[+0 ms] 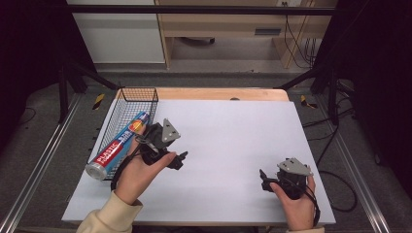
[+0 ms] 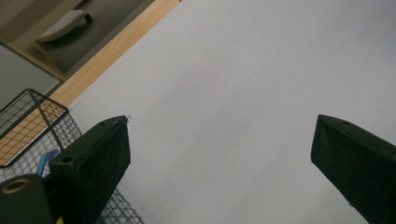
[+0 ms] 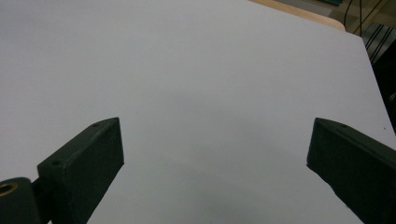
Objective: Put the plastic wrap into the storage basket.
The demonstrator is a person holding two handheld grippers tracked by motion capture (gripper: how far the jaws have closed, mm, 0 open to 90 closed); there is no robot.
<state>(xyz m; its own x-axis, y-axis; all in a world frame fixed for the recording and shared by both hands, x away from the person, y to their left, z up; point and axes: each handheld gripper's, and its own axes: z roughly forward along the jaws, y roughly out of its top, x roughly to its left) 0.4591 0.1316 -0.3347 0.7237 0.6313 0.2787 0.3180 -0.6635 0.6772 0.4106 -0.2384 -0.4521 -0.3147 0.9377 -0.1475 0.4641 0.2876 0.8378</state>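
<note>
A wire basket (image 1: 127, 114) sits at the far left corner of the white table (image 1: 228, 141), and inside it a plastic-wrap roll (image 1: 118, 144) lies lengthwise, its near end poking out past the basket's rim. Just right of the basket, the left gripper (image 1: 179, 159) hovers over the table, jaws spread wide, nothing between them. Well right of the basket, at the near edge, the right gripper (image 1: 265, 180) is also gaping and empty.

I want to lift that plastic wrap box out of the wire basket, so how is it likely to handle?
The plastic wrap box is long and slim, so gripped at one end it would probably droop or swing. Its glossy print suggests a slippery surface. It already overhangs the wire basket at the near end, so a nudge might tip it out.
</note>
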